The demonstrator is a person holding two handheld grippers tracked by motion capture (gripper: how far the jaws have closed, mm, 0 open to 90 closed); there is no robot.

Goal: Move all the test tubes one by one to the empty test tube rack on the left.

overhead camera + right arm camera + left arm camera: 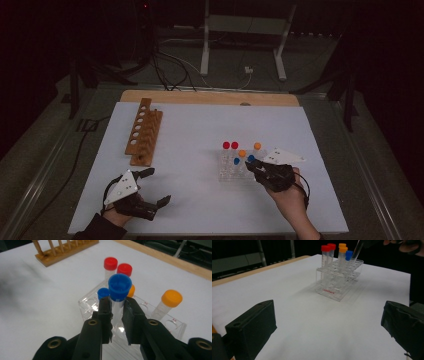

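A clear plastic tube rack [231, 170] stands right of the table's centre. It holds tubes with red caps [226, 145], orange caps [257, 146] and a blue cap [236, 161]. My right gripper [116, 307] is shut on a clear tube just below its blue cap [120, 287], over the rack's near right corner. In the left gripper view that held tube [357, 250] leans above the rack [337, 287]. I cannot tell whether its tip is still in a well. My left gripper [157, 186] rests open and empty at the front left, its fingers [252, 326] wide apart.
A wooden rack [142, 132] with a row of round holes lies at the back left of the white table sheet [200, 130]. A wooden table edge [210, 97] runs along the far side, with cables and stand legs on the floor beyond.
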